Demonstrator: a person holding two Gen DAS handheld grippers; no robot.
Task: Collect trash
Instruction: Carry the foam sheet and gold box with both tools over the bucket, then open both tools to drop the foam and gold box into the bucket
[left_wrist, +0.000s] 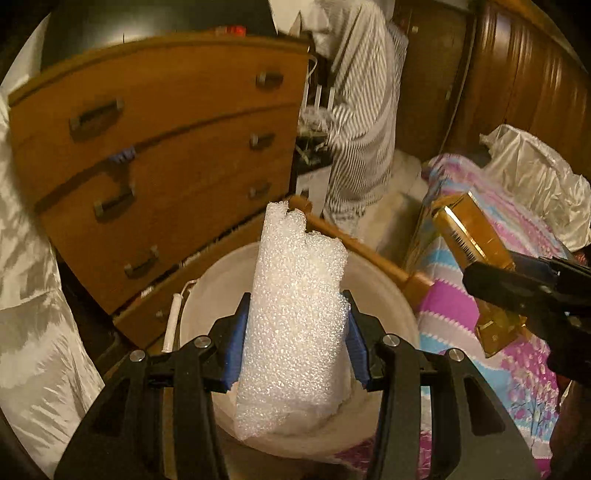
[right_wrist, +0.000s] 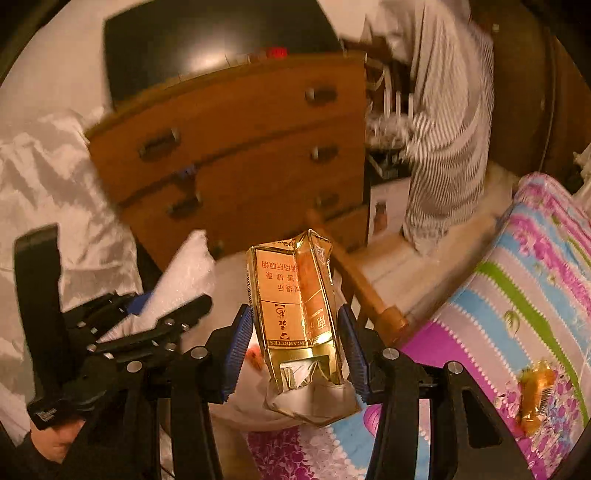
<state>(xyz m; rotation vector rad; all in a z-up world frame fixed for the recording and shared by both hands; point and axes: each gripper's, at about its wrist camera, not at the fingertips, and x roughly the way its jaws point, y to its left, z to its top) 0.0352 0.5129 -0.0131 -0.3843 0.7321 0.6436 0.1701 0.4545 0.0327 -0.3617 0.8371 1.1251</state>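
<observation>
In the left wrist view, the left gripper (left_wrist: 295, 343) is clamped on a white foam block (left_wrist: 295, 317), its blue pads (left_wrist: 236, 347) pressed against both sides, the block standing up from the bottom centre toward twelve o'clock. Directly behind and below the foam sits a white plastic bucket (left_wrist: 384, 280), its rim curving round the block, with a white handle grip at about nine o'clock of the rim. At three o'clock the right gripper (left_wrist: 517, 280) enters, carrying a gold cigarette carton (left_wrist: 469, 236) over a floral bedspread (left_wrist: 480, 325). In the right wrist view, the right gripper (right_wrist: 295, 343) is closed on that carton (right_wrist: 295, 295), crumpled and torn open at its near end, the pads (right_wrist: 238, 350) gripping both flanks; the left gripper (right_wrist: 147, 325) with its foam block (right_wrist: 181, 273) shows at nine o'clock, a hand (right_wrist: 51, 439) under it at eight o'clock. A crumpled gold wrapper (right_wrist: 535, 395) lies on the bedspread (right_wrist: 517, 295) at four o'clock. Farther off, a wooden stick (right_wrist: 354, 273) slants from the centre toward four o'clock. Beyond stands a wooden chest of drawers (left_wrist: 166, 166) at eleven o'clock, a striped garment (left_wrist: 362, 110) hanging at one o'clock, and a white plastic bag (left_wrist: 535, 173) at two o'clock.
</observation>
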